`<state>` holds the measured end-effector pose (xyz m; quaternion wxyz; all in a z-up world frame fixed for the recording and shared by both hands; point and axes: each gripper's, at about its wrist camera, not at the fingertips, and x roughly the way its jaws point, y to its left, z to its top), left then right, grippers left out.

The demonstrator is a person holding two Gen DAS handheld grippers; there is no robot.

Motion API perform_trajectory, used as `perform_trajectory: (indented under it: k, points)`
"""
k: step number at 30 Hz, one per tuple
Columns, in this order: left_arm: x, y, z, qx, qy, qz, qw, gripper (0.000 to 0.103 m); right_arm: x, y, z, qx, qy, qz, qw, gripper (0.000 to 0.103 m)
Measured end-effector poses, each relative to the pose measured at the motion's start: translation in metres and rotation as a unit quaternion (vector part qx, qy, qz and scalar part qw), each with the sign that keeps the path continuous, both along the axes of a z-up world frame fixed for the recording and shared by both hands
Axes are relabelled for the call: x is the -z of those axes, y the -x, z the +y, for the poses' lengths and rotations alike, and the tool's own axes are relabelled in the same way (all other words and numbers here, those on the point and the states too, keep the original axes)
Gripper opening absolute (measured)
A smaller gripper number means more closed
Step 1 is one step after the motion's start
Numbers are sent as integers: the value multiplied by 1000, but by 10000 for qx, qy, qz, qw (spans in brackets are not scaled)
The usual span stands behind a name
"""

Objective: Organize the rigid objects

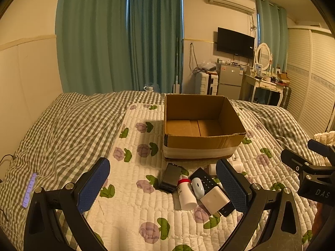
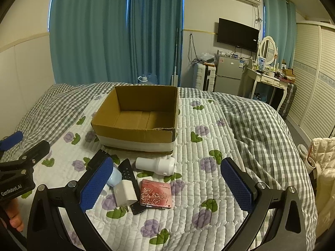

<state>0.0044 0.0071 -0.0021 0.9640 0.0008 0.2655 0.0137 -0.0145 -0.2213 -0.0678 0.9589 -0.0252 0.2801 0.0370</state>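
Clutter (image 1: pixel 196 188) lies lower centre, before the empty box (image 1: pixel 201 125); my left claw (image 1: pixel 165 186) and right claw (image 2: pixel 167 186) gape, unladen.

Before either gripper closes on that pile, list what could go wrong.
The white charger lies on the black remote, so lifting the remote would likely tip it off. The items sit crowded; the open left gripper might pinch two together. The soft quilt may let the flat pink case sink under the fingers.
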Motion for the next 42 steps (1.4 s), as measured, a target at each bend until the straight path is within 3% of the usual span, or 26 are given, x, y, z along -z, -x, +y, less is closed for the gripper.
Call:
perform_trajectory:
  k: [42]
  points:
    - [2, 2, -2, -9, 4, 18, 10000, 103, 7, 0, 9, -46, 136, 94, 9999, 103]
